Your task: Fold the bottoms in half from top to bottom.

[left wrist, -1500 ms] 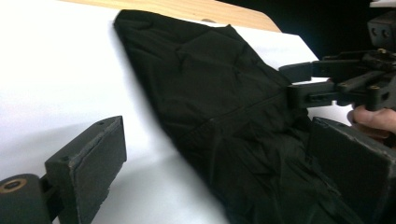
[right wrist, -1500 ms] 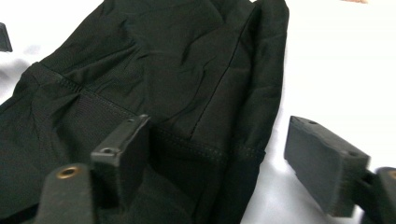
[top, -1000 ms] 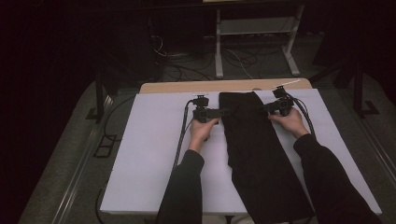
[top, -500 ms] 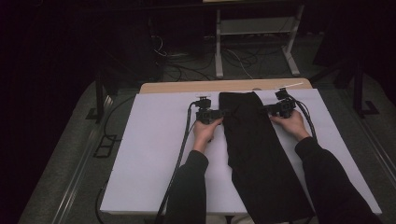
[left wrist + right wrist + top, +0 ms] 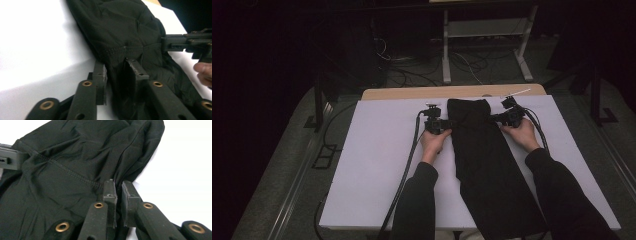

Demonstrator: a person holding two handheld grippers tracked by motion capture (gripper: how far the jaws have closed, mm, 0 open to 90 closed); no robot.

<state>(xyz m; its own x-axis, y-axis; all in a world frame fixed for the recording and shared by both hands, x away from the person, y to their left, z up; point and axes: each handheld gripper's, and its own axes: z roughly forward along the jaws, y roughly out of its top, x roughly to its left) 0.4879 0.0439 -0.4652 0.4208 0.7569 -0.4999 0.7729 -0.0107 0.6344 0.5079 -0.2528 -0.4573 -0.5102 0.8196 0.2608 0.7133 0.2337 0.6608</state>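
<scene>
A long black garment lies lengthwise on the white table, its far end between my two hands. My left gripper lies at the garment's left edge. In the left gripper view its jaws have just been closing and pinch a raised fold of the garment. My right gripper lies at the right edge. Its jaws have just been closing too, and stand almost together on the hem of the garment. Each gripper shows across the cloth in the other's view: the right gripper and the left gripper.
A bare wooden strip runs along the table's far edge, with a thin white stick on it. A metal frame and loose cables stand on the dark floor beyond. The left gripper's cable crosses the table beside my forearm.
Both hands have stayed at the garment's two sides. The left gripper has edged slightly toward the cloth.
</scene>
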